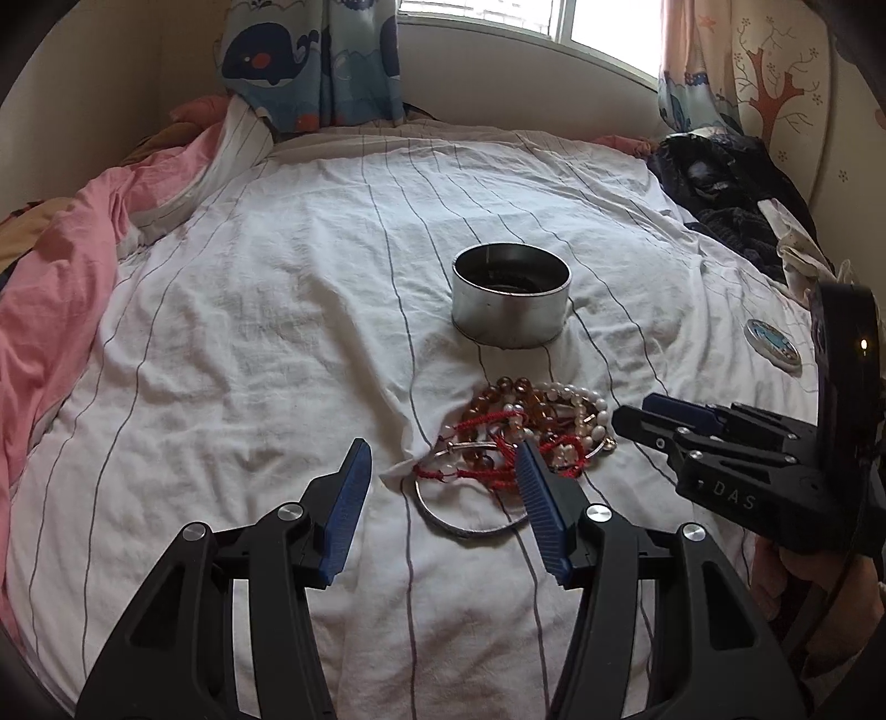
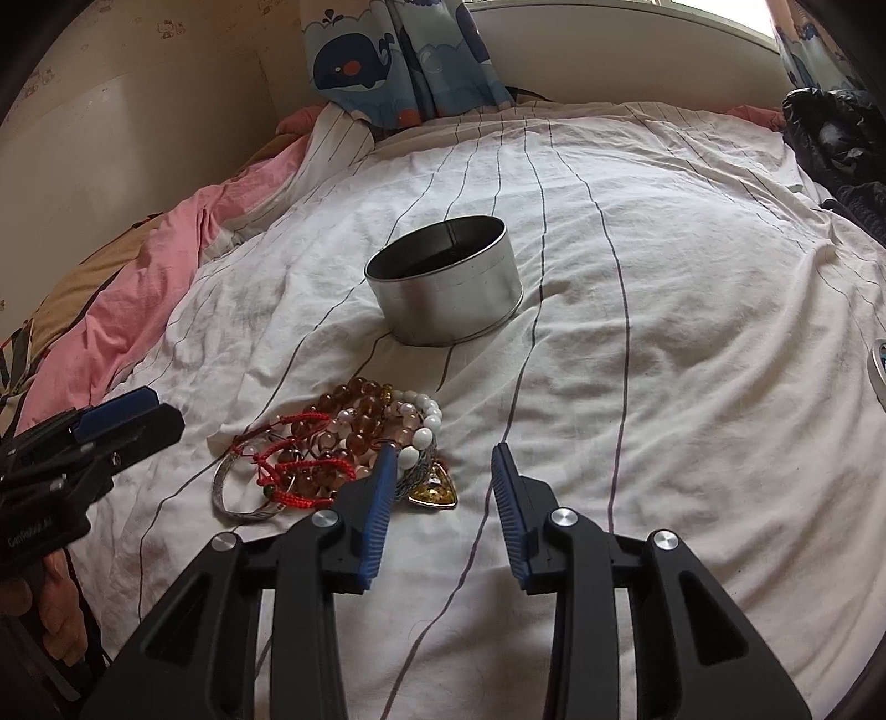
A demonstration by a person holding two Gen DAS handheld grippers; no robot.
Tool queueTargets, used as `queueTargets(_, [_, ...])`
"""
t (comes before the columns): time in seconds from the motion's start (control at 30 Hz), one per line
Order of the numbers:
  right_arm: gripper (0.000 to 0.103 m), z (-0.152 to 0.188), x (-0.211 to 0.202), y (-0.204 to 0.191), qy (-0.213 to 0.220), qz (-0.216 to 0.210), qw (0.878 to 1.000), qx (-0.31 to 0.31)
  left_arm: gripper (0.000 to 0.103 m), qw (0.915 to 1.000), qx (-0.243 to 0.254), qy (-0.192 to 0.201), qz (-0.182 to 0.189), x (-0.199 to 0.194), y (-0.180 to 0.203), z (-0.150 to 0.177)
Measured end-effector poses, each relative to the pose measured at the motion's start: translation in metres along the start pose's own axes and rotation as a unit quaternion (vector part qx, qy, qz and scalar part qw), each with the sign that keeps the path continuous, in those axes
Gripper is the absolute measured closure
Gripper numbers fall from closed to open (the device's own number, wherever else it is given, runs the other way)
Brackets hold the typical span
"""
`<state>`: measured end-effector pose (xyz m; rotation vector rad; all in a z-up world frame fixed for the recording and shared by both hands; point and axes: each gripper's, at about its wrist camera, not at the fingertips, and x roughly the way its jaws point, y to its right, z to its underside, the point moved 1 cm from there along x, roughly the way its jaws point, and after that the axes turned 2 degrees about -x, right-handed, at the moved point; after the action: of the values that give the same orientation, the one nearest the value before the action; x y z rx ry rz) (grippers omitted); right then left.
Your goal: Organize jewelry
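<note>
- A bed [image 1: 277, 277] in white striped sheeting is spreading before me.
- Daylight is pouring through the window [image 1: 581, 22].
- Whale-print curtains [image 2: 387, 55] are hanging behind.

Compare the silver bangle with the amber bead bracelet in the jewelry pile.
The silver bangle is a plain, smooth metal ring, while the amber bead bracelet is a string of round translucent brown beads. The bangle lies at the near edge of the pile with red cord bracelets crossing it; the amber beads sit at the far side, nearer the round tin. Both rest on the striped sheet, outside the tin.
</note>
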<state>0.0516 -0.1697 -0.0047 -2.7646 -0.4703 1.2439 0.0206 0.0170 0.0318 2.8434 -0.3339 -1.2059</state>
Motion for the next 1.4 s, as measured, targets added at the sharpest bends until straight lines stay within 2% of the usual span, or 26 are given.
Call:
queueTargets(0.13, [0.068,0.0,-0.002,-0.003,0.006,-0.008,1.0,-0.009,0.051,0.9997,-0.013,-0.016,0.01,0.011,0.002,0.006])
queueTargets(0.27, [0.068,-0.003,-0.008,-0.023,0.025,-0.058,0.997,-0.047,0.051,0.998,-0.061,0.015,-0.013,-0.002,-0.016,0.008])
queueTargets(0.37, [0.068,-0.002,-0.002,-0.048,0.016,-0.095,0.991,-0.09,0.051,0.9958,-0.081,0.031,-0.029,-0.013,-0.031,0.006])
queueTargets(0.5, [0.068,-0.002,0.016,-0.076,-0.003,-0.094,0.985,-0.142,0.051,0.9941,-0.094,0.04,-0.037,-0.021,-0.042,0.003])
queueTargets(0.53, [0.069,-0.002,0.022,-0.08,-0.009,-0.086,0.985,-0.15,0.051,0.994,-0.095,0.04,-0.036,-0.021,-0.043,0.003])
queueTargets(0.57, [0.081,-0.002,0.026,-0.081,-0.016,-0.084,0.985,-0.152,0.051,0.994,-0.095,0.04,-0.036,-0.021,-0.043,0.002])
queueTargets(0.63, [0.096,-0.001,0.028,-0.075,-0.021,-0.082,0.987,-0.137,0.051,0.9941,-0.095,0.04,-0.035,-0.021,-0.04,0.002])
queueTargets(0.67, [0.098,-0.002,0.026,-0.069,-0.02,-0.088,0.988,-0.125,0.051,0.9943,-0.093,0.039,-0.034,-0.02,-0.039,0.002])
queueTargets(0.83, [0.098,-0.009,0.006,-0.037,0.009,-0.117,0.992,-0.048,0.051,0.9976,-0.061,0.022,-0.026,-0.013,-0.022,0.005])
queueTargets(1.1, [0.098,-0.021,-0.036,0.007,0.081,-0.089,0.993,0.023,0.051,0.9997,0.013,-0.016,0.013,0.014,0.026,0.009])
queueTargets(1.2, [0.098,-0.024,-0.043,0.023,0.093,-0.082,0.991,0.049,0.051,0.9991,0.012,-0.032,0.027,0.029,0.034,0.008])
queueTargets(1.33, [0.098,-0.024,-0.041,0.033,0.089,-0.086,0.99,0.069,0.052,0.9981,0.002,-0.048,0.039,0.046,0.039,0.006])
queueTargets(1.4, [0.098,-0.024,-0.04,0.033,0.087,-0.089,0.99,0.069,0.069,0.9977,-0.004,-0.053,0.041,0.05,0.04,0.005])
